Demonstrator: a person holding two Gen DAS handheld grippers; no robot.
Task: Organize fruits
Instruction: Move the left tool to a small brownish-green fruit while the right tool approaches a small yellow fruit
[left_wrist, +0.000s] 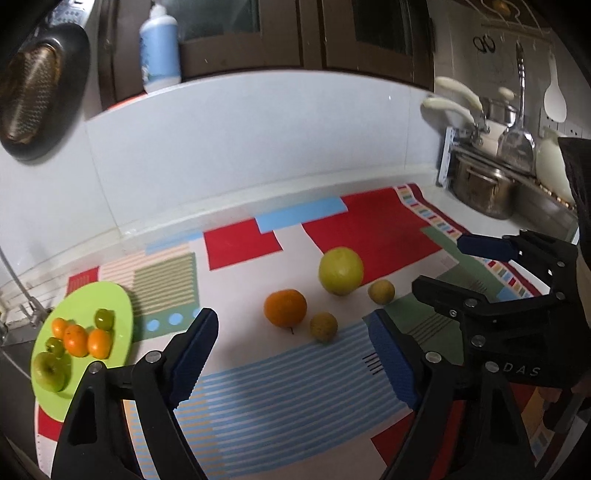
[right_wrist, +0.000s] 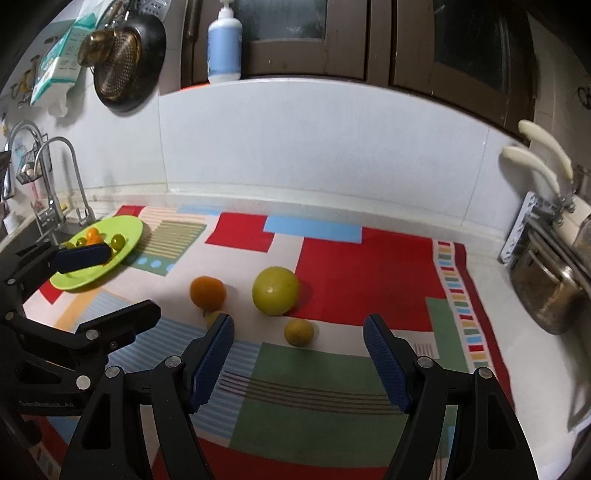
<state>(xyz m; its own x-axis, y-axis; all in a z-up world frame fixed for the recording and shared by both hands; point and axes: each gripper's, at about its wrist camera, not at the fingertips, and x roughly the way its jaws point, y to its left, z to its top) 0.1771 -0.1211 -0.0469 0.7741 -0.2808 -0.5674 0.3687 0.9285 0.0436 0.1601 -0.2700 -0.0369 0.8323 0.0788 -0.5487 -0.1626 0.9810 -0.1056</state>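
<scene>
A green plate (left_wrist: 110, 295) at the left holds several small fruits: oranges, green ones and a green apple (left_wrist: 50, 371). It also shows in the right wrist view (right_wrist: 129, 229). On the patterned mat lie an orange (left_wrist: 285, 308) (right_wrist: 207, 291), a large yellow-green fruit (left_wrist: 340, 271) (right_wrist: 275, 290), and two small yellowish fruits (left_wrist: 323, 325) (left_wrist: 381, 291) (right_wrist: 299, 332). My left gripper (left_wrist: 295, 354) is open and empty, just before the orange. My right gripper (right_wrist: 299, 354) is open and empty, close behind a small yellowish fruit.
A sink with taps (right_wrist: 55, 177) lies left of the plate. Steel pots (left_wrist: 484, 188) and cream-handled pans (right_wrist: 535, 158) stand at the right. A soap bottle (right_wrist: 224, 48) sits on the ledge above the tiled wall. A dark pan (left_wrist: 37, 92) hangs at the left.
</scene>
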